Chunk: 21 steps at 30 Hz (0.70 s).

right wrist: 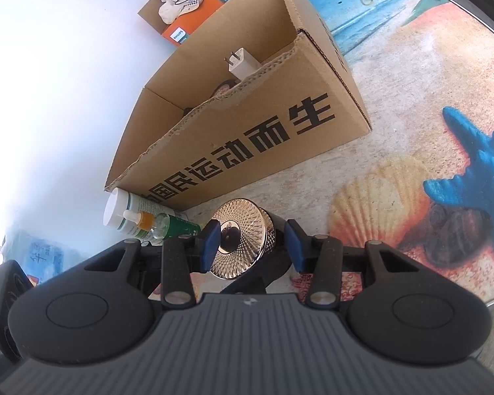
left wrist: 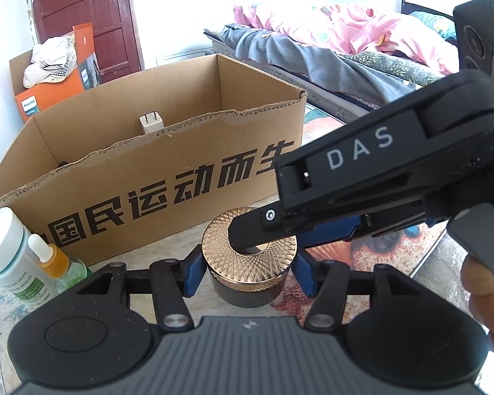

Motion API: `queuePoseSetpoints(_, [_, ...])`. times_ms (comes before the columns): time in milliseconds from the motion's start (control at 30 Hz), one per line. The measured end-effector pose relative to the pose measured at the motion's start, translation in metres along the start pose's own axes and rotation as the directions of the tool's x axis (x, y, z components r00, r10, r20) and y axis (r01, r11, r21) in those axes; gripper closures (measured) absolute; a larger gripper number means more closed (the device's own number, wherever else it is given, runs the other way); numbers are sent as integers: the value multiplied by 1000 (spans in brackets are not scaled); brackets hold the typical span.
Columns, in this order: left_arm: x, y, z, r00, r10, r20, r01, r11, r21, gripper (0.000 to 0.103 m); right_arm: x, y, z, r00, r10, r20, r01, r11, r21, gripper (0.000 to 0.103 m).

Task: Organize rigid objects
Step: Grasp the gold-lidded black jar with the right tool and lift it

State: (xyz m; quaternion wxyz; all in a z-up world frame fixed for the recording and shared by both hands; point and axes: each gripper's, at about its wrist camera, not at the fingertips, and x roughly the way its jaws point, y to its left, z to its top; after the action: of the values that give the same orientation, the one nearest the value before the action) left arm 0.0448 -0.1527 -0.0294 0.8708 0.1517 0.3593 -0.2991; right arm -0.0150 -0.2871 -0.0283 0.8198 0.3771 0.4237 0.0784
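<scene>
Left wrist view: your left gripper (left wrist: 247,271) straddled the dark jar (left wrist: 249,293) with the gold patterned lid (left wrist: 225,247), its blue pads (left wrist: 191,275) close at 9 and 3 o'clock of the jar; whether they pressed on it could not be told. Your right gripper (left wrist: 243,238) reached in from 3 o'clock, its black finger lying over the lid, and your hand (left wrist: 484,293) showed at the right edge. Behind the jar, at 12 o'clock, stood the open cardboard box (left wrist: 168,181) with a white charger plug (left wrist: 152,121) inside. At 9 o'clock stood a white bottle (left wrist: 8,250) and a small dropper bottle (left wrist: 51,260), touching. Right wrist view: the jar (right wrist: 271,230) sat on the seashell-print mat (right wrist: 395,138), the lid (right wrist: 240,240) facing the camera between the blue pads (right wrist: 210,243); these stood beside it, and no grip could be confirmed. The box (right wrist: 247,138) lay at 12 o'clock.
</scene>
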Motion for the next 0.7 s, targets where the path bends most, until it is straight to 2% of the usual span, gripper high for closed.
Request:
queuePoseSetpoints(433, [-39, -1, 0, 998, 30, 61, -29, 999, -23, 46, -22, 29, 1, 999, 29, 38, -26, 997, -72, 60])
queuePoseSetpoints(700, [-69, 6, 23, 989, 61, 132, -57, 998, -35, 46, -45, 64, 20, 994, 63, 95, -48, 987, -152, 60])
